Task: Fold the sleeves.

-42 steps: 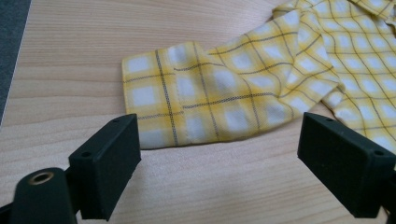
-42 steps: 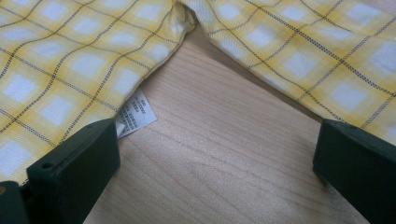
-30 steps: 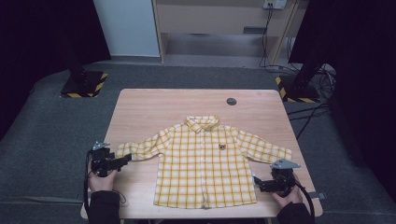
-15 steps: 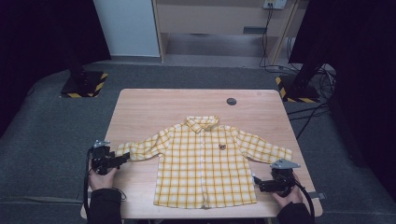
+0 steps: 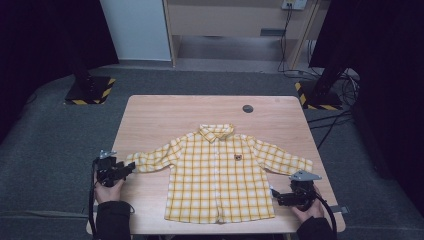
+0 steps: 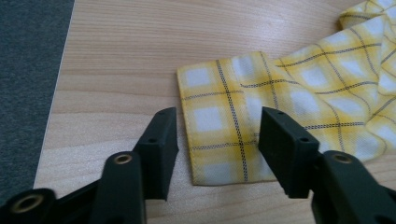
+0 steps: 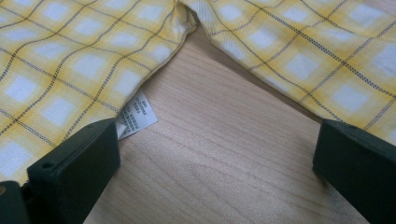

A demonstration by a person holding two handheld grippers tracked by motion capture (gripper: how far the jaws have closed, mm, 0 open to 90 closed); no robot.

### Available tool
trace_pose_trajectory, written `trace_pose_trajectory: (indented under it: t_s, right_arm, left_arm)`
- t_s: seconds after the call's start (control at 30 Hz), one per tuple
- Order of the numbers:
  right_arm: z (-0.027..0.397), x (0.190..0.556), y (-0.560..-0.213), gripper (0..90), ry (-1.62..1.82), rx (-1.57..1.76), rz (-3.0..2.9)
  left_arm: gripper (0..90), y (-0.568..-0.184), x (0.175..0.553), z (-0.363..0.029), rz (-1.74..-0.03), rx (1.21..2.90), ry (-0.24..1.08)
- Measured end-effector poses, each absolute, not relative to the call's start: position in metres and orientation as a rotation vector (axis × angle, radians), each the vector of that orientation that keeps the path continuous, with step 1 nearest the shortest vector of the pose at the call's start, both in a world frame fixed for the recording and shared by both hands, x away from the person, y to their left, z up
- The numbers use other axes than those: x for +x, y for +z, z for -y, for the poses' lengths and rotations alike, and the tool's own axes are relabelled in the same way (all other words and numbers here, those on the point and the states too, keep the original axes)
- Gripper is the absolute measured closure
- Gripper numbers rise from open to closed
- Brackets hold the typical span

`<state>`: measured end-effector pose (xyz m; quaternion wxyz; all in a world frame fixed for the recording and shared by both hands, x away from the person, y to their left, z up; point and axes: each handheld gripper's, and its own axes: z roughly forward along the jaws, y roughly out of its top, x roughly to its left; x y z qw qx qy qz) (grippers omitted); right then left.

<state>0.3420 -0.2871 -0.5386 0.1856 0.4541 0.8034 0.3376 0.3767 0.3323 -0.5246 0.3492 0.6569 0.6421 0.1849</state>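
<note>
While your left tongs [image 6: 215, 140] have just been closing around the left sleeve cuff [image 6: 224, 126], its pads don't yet press the cloth, so finish the squeeze with both layers caught before you lift. Your yellow plaid shirt [image 5: 220, 175] lies flat, face up, in the middle of the tabletop [image 5: 165, 115]. Your right tongs [image 7: 215, 163] stand wide open and empty beside the shirt's right side seam, near the care label [image 7: 136, 114]; bring them onto the fabric edge before closing.
</note>
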Motion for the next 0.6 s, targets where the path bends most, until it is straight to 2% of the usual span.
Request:
trace_pose_trajectory:
  t_s: [0.2,0.3,0.6]
  right_arm:
    - [0.2870,0.3421,-0.5386,0.7,0.952,1.273,-2.267]
    - [0.2870,0.3421,-0.5387,0.7,0.952,1.272,-2.267]
    - [0.2870,0.3421,-0.5387,0.7,0.951,1.271,-2.267]
  left_arm:
    - [58.9,-0.5241,0.3758,-0.3304,-1.686,1.698,0.489]
    - [61.0,-0.5239,0.3753,-0.3305,-1.696,1.686,0.477]
    - [74.6,-0.5208,0.3724,-0.3265,-1.692,1.681,0.473]
